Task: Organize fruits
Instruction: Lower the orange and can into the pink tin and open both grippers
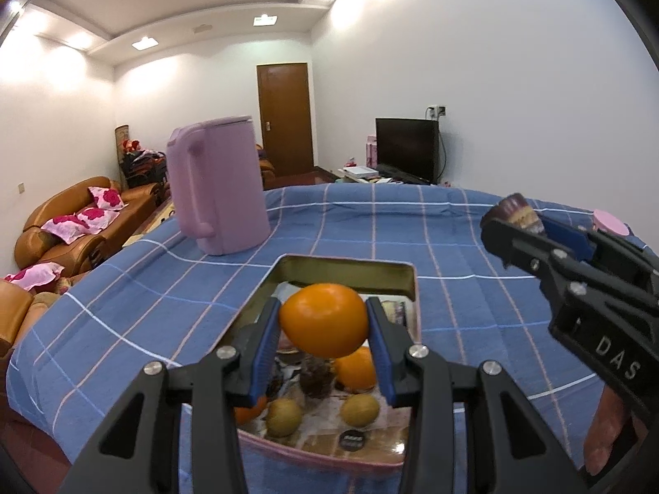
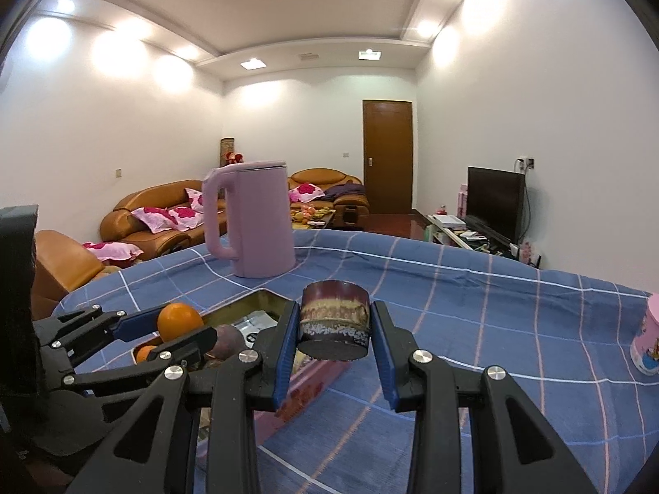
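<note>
Orange (image 1: pixel 324 320) – round, glossy – pinched between blue fingers (image 1: pixel 265 337).

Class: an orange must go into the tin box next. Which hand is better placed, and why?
Left. The left gripper holds an orange directly above the open tin box; the right gripper grips a small jar, off to the side.

Left tool (image 1: pixel 325 321) and right tool (image 2: pixel 334 329) both clamped shut
</note>
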